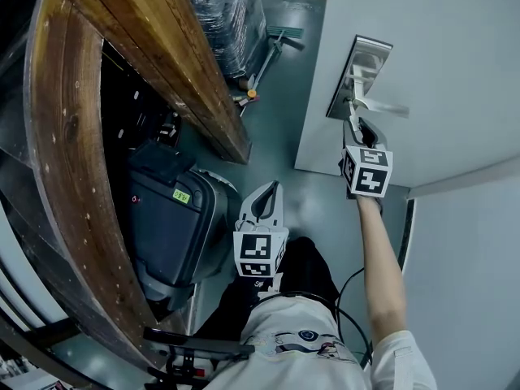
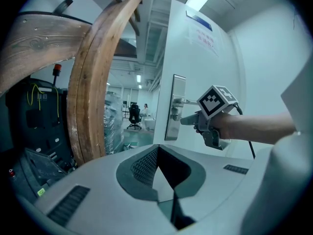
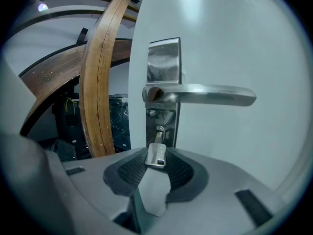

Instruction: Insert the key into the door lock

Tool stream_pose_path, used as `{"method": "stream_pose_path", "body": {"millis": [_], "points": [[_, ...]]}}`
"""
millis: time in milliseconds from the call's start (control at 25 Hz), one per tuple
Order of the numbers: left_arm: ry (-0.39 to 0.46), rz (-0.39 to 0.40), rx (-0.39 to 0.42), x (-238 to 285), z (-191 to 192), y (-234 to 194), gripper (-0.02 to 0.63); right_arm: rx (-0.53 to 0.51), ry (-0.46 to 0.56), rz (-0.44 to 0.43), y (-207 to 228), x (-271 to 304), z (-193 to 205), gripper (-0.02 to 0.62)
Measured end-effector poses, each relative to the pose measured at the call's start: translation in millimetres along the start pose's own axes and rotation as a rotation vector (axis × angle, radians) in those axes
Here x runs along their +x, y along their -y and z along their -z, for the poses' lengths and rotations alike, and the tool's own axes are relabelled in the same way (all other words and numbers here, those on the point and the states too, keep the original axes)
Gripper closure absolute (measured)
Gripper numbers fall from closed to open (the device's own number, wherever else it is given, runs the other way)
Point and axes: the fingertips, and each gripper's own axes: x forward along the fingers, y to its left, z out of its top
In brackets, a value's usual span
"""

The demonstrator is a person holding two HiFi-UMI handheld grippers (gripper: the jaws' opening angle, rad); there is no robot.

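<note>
Setting: grey-green floor [image 1: 280, 112], with a white door [image 1: 439, 47] standing at the right.

1. Left gripper [image 1: 270, 190]: close in front of the person's body. Its jaws are pressed together at the tips with nothing between them. It is well apart from the door.
2. Right gripper [image 3: 156, 166]: held out to the door on an outstretched arm [image 1: 383, 266]. Its jaws are clamped on the flat head of the key [image 3: 157, 153].
3. Key: silver, with the blade pointing away from the jaws and its tip meeting the keyhole [image 3: 159, 129]. How deep it sits cannot be told.
4. Lock plate [image 3: 164, 62]: polished metal, upright, near the door's edge. The keyhole is in its lower part.
5. Lever handle [image 3: 210, 95]: level, above the keyhole, reaching away from the door's edge.
6. Curved wooden frame [image 1: 154, 55]: broad planks, left of the door.
7. Dark hard case [image 1: 175, 226]: on the floor under the frame.
8. Wrapped pallet load [image 1: 231, 15]: farthest, beyond the frame's end.
</note>
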Motion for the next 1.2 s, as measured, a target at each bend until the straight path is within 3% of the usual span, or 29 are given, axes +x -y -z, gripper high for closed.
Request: {"method": "stream_pose_path", "body": {"millis": [280,600,720,880,1000,1120,1160,1200], "points": [[-0.007,-0.012,-0.005,-4.4,-6.6,-5.3,0.601,0.087,0.008,0.116,-4.6,2.7,-11.7,0.476],[-0.024,-0.040,-0.009,-7.0,0.1,-18.3,0.601,0.087,0.068,0.233,4.7,36.4,-22.4,0.476],[-0.043,-0.052,-0.012,-13.9,1.0,-23.2,0.601,0.033,0.090,0.190,0.8,34.4,-21.7,0.474],[-0.049,-0.037,-0.015,-29.4,-26.0,-15.7,0.601,0.025,0.128,0.088,-20.1,-21.2,-18.5,0.474],[-0.021,0.002,0.003,-34.3,-68.1,-0.1,0.601,0.061,0.191,0.063,-34.7,-90.4,-36.8,0.474],[0.050,0.062,0.033,-34.4,-131.6,21.8,0.601,0.090,0.284,0.062,-42.3,-159.0,-83.1,0.483],[0.075,0.079,0.038,-39.4,-151.2,30.1,0.601,0.096,0.294,0.025,-49.7,-179.8,-96.4,0.582],[0.097,0.093,0.043,-46.6,-167.5,37.2,0.601,0.096,0.295,-0.030,-59.8,-199.3,-107.3,0.589]]}}
